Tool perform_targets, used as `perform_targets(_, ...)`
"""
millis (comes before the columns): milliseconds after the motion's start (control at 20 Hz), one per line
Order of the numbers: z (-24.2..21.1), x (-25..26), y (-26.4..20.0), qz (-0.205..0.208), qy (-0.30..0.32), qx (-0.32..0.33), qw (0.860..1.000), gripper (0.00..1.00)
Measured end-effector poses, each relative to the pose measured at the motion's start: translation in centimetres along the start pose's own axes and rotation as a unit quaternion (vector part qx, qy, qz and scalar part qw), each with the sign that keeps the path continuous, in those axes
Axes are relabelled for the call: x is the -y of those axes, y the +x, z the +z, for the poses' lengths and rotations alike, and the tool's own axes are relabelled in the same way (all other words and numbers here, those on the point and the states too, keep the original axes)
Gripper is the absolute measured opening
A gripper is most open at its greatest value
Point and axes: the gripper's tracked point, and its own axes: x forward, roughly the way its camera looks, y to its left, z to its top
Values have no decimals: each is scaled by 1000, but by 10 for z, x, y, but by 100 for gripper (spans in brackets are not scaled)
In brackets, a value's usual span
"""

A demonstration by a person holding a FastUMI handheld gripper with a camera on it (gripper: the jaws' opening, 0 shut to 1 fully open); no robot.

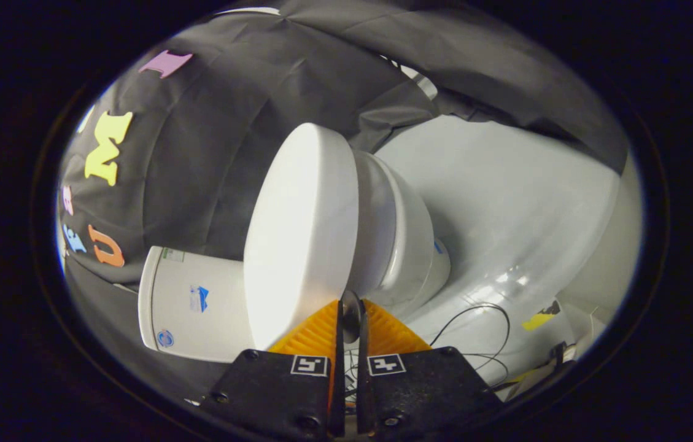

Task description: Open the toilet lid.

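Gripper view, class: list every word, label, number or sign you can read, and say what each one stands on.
None reads as text.
Toilet tank: a blue logo, a round blue mark and a small green-edged sticker, all too small to read.
Hand-held gripper, fingers nearly together at the toilet lid edge: two square black-and-white code markers, no words.
Floor: a yellow tag, blurred.

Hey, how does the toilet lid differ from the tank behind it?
The lid is a smooth, rounded oval; the tank is boxy with flat sides. The lid is plain, while the tank carries small stickers. The lid's edge sits just ahead of the nearly closed hand-held gripper; the tank lies beyond it. Both are glossy white.
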Motion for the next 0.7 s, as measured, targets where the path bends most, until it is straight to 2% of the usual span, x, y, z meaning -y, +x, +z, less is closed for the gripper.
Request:
perform_targets(200, 5, -18, -9, 31, -4, 17, 999, 6)
perform_targets(700, 7, -57, -31, 34, -54, 41, 997, 6)
